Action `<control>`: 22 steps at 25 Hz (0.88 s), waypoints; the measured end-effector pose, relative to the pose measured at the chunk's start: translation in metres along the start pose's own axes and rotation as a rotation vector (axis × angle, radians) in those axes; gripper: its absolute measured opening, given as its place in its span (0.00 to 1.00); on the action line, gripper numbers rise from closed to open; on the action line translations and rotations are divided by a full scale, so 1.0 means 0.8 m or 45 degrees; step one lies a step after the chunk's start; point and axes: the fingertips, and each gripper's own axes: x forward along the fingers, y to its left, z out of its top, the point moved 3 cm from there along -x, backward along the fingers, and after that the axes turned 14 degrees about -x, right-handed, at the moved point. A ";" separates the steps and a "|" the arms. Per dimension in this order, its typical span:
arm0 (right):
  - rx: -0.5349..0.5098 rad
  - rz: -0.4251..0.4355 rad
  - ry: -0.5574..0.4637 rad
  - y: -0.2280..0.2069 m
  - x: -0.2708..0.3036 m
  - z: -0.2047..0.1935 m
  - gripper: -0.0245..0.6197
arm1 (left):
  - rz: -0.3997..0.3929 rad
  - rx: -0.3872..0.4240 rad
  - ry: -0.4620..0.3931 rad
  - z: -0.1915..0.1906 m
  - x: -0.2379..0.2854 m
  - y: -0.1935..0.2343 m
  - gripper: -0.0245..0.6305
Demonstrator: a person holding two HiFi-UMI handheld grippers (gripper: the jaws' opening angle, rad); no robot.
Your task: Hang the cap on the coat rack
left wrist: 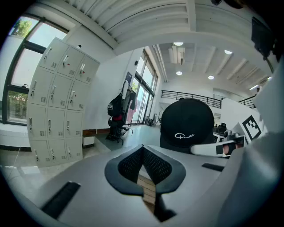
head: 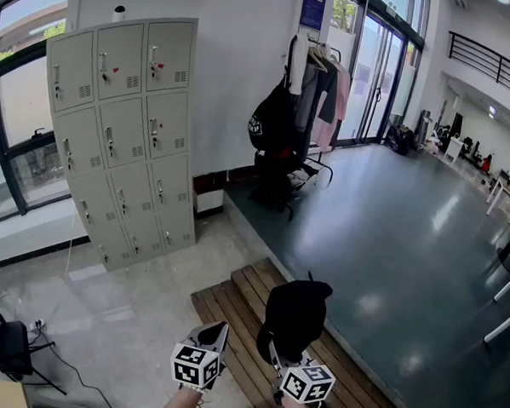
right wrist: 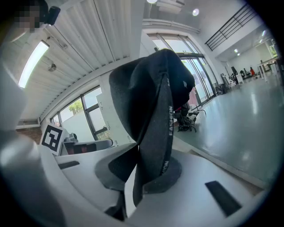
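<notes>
Held nearly level above the wooden step (head: 233, 304), the right gripper (head: 278, 352) pinches the black cap (head: 295, 316) by its band. Beside it, the left gripper (head: 218, 332) shows jaws pressed together, empty. The coat rack (head: 298, 107) stands well apart by the far wall (head: 236, 70).

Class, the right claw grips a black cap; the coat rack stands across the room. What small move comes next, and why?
Probably carry the black cap forward toward the coat rack: the right claw is shut on its band, the rack stands far off, and the left claw is shut, empty.
</notes>
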 end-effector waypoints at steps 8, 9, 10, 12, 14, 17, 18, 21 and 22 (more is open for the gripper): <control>0.041 -0.038 0.006 -0.012 -0.025 -0.006 0.08 | -0.027 -0.006 0.015 -0.004 0.002 -0.016 0.04; 0.041 -0.034 0.009 -0.010 -0.023 -0.007 0.08 | -0.022 -0.007 0.012 -0.002 -0.001 -0.014 0.04; 0.040 -0.030 0.012 -0.009 -0.021 -0.006 0.08 | -0.017 -0.008 0.009 0.000 -0.003 -0.011 0.04; 0.036 -0.020 0.013 -0.006 -0.017 -0.005 0.08 | -0.008 -0.012 0.004 0.002 -0.006 -0.007 0.04; 0.030 -0.015 0.015 -0.004 -0.016 -0.004 0.08 | -0.003 -0.014 0.003 0.002 -0.006 -0.006 0.04; 0.017 -0.014 0.009 -0.001 -0.015 -0.003 0.08 | 0.002 -0.020 0.005 0.001 -0.008 -0.002 0.04; 0.018 -0.010 0.000 0.000 -0.014 0.000 0.08 | 0.003 -0.023 0.004 0.003 -0.009 -0.001 0.04; 0.001 -0.001 -0.004 0.001 -0.009 0.007 0.08 | 0.002 -0.028 -0.004 0.008 -0.009 0.002 0.04; -0.009 -0.003 0.004 0.001 -0.008 0.007 0.08 | 0.000 -0.029 -0.005 0.008 -0.009 0.003 0.04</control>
